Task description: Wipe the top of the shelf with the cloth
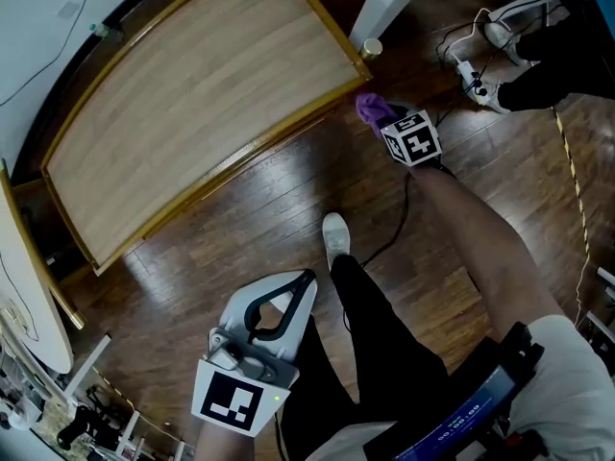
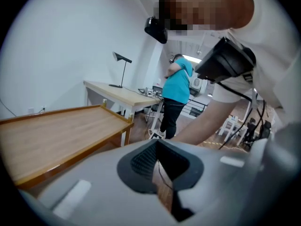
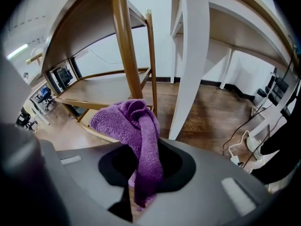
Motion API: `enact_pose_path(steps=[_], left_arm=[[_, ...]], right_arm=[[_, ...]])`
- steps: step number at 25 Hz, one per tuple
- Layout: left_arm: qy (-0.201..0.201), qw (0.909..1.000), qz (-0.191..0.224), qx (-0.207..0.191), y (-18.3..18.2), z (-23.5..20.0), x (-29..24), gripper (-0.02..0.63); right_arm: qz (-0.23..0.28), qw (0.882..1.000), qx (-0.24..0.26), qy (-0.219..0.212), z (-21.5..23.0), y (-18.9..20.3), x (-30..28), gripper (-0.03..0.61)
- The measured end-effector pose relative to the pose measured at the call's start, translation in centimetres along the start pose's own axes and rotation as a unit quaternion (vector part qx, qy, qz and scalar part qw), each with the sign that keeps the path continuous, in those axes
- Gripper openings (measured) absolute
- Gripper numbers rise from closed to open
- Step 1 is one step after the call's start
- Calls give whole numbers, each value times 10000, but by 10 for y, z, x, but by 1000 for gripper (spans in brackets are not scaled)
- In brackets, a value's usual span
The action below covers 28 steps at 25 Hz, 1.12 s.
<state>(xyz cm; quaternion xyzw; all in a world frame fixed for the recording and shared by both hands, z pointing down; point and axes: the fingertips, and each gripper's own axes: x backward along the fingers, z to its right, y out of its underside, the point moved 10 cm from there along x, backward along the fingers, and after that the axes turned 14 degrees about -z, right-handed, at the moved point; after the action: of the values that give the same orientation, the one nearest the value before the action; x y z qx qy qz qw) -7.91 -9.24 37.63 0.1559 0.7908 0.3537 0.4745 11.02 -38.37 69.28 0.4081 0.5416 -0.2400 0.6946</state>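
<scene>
The shelf top (image 1: 192, 94) is a broad pale wooden board with a raised rim, at the upper left of the head view and at the left of the left gripper view (image 2: 47, 135). My right gripper (image 1: 386, 121) hangs just off the shelf's right corner, below its rim, shut on a purple cloth (image 1: 369, 107). In the right gripper view the cloth (image 3: 141, 131) bunches out of the gripper (image 3: 141, 175) in front of the shelf's wooden post (image 3: 123, 41). My left gripper (image 1: 306, 279) is low near my leg, away from the shelf, shut and empty (image 2: 162, 173).
A white desk leg (image 1: 380, 8) stands right of the shelf corner, close to the cloth (image 3: 188, 65). Cables and a power strip (image 1: 471, 70) lie on the dark wood floor at upper right. My shoe (image 1: 334, 236) is mid-floor. A person in a teal shirt (image 2: 176, 86) stands by a white desk (image 2: 117, 94).
</scene>
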Motion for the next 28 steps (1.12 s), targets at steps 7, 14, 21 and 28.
enact_pose_path(steps=[7, 14, 21, 28], left_arm=[[-262, 9996, 109, 32, -14, 19, 43, 18], [-1012, 9942, 342, -83, 12, 40, 140, 20], [-1837, 9791, 859, -131, 88, 112, 272, 20], [-1880, 9778, 926, 3, 158, 191, 365, 20]], right_arm=[[145, 9990, -181, -386, -30, 45, 80, 78], [675, 9956, -339, -560, -98, 94, 189, 78], [1529, 9835, -550, -801, -215, 163, 321, 78], [2172, 9691, -768, -878, -311, 227, 445, 78]])
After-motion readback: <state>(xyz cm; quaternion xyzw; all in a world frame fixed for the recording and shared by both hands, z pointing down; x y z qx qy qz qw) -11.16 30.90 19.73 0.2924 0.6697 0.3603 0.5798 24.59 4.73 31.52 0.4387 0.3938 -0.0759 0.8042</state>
